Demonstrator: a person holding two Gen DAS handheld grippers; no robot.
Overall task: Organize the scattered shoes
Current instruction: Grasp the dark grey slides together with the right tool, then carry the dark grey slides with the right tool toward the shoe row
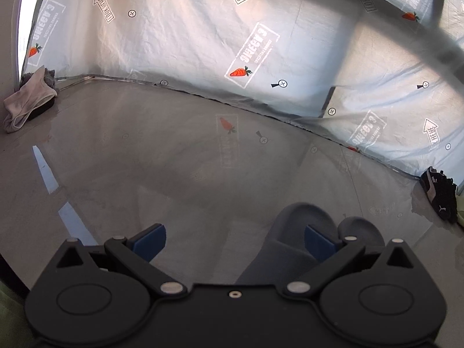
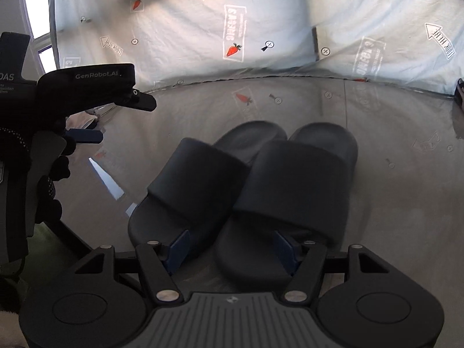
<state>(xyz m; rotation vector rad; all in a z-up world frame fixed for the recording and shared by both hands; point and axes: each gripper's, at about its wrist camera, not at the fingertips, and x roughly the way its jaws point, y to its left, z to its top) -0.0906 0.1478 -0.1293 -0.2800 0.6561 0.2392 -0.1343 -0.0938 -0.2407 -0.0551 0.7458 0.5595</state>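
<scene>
Seemingly paired slides [image 2: 246,185], toes pointing wallward

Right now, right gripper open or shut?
Open. The right gripper has its blue fingers spread wide, straddling the slides' heels without clamping either.

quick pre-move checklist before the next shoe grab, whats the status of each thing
1. Right gripper open: ok, jaws wide, nothing held.
2. Left gripper open: ok, nothing between the fingers.
3. Left slide and right slide paired: ok, side by side, toes toward the plastic sheet.
4. Slides parallel: not ok, the left one angles in at the toe.
5. Next shoe located: ok, black sneaker lies by the sheet on the floor.
6. Its mate: cannot tell.
</scene>
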